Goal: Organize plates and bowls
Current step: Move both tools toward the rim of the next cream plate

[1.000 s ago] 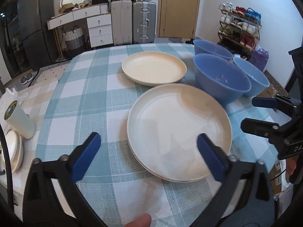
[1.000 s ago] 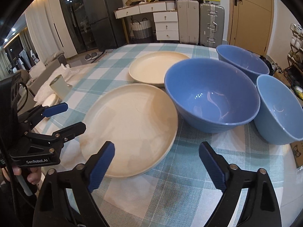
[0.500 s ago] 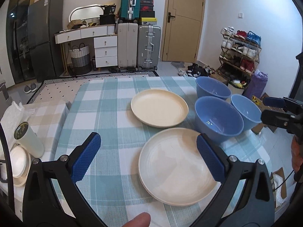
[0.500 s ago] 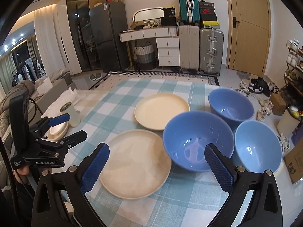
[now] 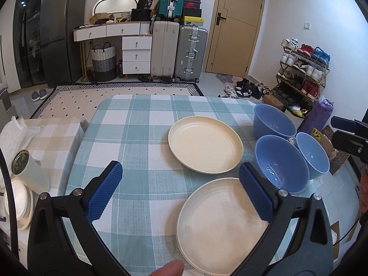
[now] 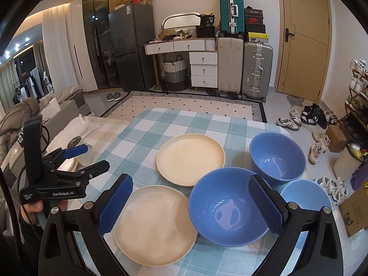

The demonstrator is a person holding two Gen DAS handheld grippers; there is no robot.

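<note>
Two cream plates lie apart on the checked tablecloth: the near plate (image 5: pixel 220 225) (image 6: pixel 154 223) and the far plate (image 5: pixel 204 143) (image 6: pixel 191 158). Three blue bowls stand upright to their right: a near bowl (image 5: pixel 280 161) (image 6: pixel 227 207), a far bowl (image 5: pixel 273 120) (image 6: pixel 276 156) and a right bowl (image 5: pixel 312 154) (image 6: pixel 306 197). My left gripper (image 5: pixel 181 193) is open and empty, high above the table's near left. My right gripper (image 6: pixel 191 204) is open and empty, above the near plate and near bowl.
A white cup (image 5: pixel 30 170) and stacked white saucers (image 5: pixel 18 202) sit on a side table at the left. The table's right edge runs just past the bowls. Suitcases (image 5: pixel 179 50), drawers and a shoe rack (image 5: pixel 301 69) stand beyond.
Both grippers have risen and pulled back from the table, so the dishes look smaller and farther. Both stay open and empty. No dish has moved.
</note>
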